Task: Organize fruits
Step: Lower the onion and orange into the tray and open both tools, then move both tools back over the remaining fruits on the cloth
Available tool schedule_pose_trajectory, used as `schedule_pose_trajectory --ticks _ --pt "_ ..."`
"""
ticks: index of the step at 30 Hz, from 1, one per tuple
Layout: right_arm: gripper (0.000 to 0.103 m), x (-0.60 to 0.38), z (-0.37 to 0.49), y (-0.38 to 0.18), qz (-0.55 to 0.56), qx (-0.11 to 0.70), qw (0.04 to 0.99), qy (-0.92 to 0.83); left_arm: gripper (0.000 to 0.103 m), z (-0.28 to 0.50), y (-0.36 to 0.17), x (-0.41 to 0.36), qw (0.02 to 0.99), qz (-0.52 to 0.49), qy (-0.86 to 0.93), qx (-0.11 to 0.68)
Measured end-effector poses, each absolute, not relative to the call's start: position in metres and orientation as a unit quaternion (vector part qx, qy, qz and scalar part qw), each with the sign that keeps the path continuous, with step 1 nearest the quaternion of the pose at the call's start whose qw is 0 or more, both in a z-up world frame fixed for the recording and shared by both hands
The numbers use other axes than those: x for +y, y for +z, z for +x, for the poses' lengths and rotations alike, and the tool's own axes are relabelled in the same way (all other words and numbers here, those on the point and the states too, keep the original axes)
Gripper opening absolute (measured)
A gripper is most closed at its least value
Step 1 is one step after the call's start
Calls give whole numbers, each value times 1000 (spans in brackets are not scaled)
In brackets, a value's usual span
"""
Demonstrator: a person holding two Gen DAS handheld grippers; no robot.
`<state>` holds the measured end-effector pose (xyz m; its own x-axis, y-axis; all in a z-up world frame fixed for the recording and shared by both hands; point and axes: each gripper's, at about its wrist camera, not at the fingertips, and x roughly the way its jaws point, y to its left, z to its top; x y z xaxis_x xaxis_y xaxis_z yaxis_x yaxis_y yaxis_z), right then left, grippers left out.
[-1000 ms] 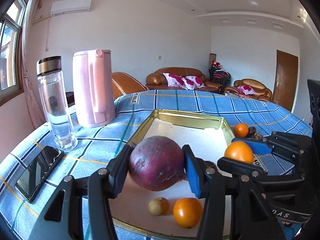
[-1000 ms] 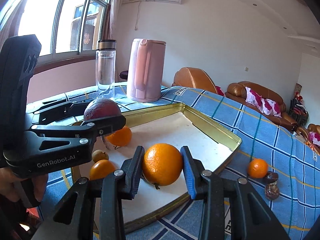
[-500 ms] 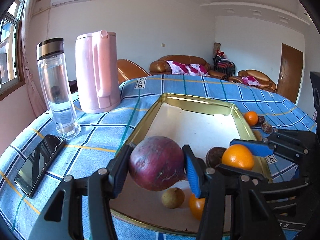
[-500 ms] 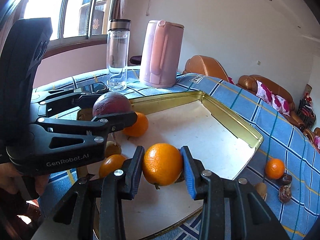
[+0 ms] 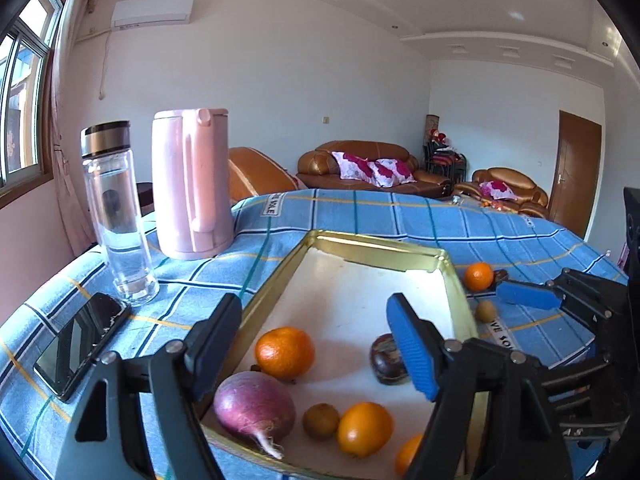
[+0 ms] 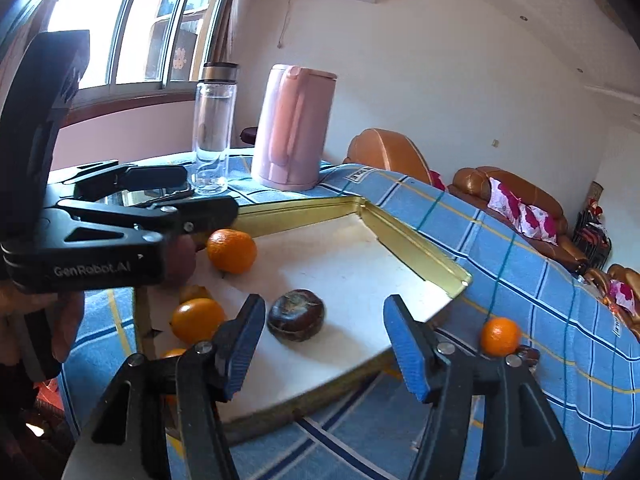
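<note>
Between the left gripper's (image 5: 316,346) blue pads nothing is held now; its jaws are opening, and the purple onion (image 5: 255,407) it clamped a second ago lies on the white floor of the gold-rimmed tray (image 5: 376,245), at the near left corner just below the left pad. Over at the right gripper (image 6: 324,344) the story is the same: its jaws are opening too, and the orange it carried a moment ago is no longer between them. Only a dark brown round fruit (image 6: 295,314) shows through that gap, resting on the tray floor and touched by neither pad.

Moving outward on the tray, an orange (image 5: 285,352) sits just behind the onion, a small brown fruit (image 5: 321,420) and another orange (image 5: 364,429) lie beside it toward the near rim, and a further orange (image 5: 408,454) peeks out at the bottom edge; which of these the right gripper dropped I cannot tell.

Both deliveries look finished, so the tray load has grown by two. Still outside on the blue checked tablecloth (image 5: 400,216) are a small orange (image 5: 478,276) and a small brown fruit (image 5: 485,310) just past the tray's right rim, likely the next to collect. Farther left stand a pink kettle (image 5: 191,184), a glass bottle (image 5: 118,216) and a phone (image 5: 80,344), none of them part of the sorting
</note>
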<state>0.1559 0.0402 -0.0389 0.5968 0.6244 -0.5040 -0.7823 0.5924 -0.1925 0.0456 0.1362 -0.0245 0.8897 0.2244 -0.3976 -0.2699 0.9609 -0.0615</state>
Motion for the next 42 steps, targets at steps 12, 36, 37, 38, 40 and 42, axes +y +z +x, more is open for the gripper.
schedule_pose_trajectory --ticks 12,36,37,38,40,42 --pt "64 -85 248 -28 -102 263 933 224 96 108 -7 11 983 0 30 182" --pt "55 -82 317 -72 -70 372 898 225 96 207 -32 10 970 12 65 234" --pt "55 -79 320 -74 -74 378 895 227 96 206 -33 10 970 5 56 236" --pt "54 -77 321 -75 -76 382 891 231 96 206 -36 9 970 2 44 240" --pt "54 -71 323 -78 -79 392 882 250 97 207 -43 7 967 1 35 251" --pt "52 -67 324 -80 -81 396 878 257 96 208 -46 7 965 -5 27 260"
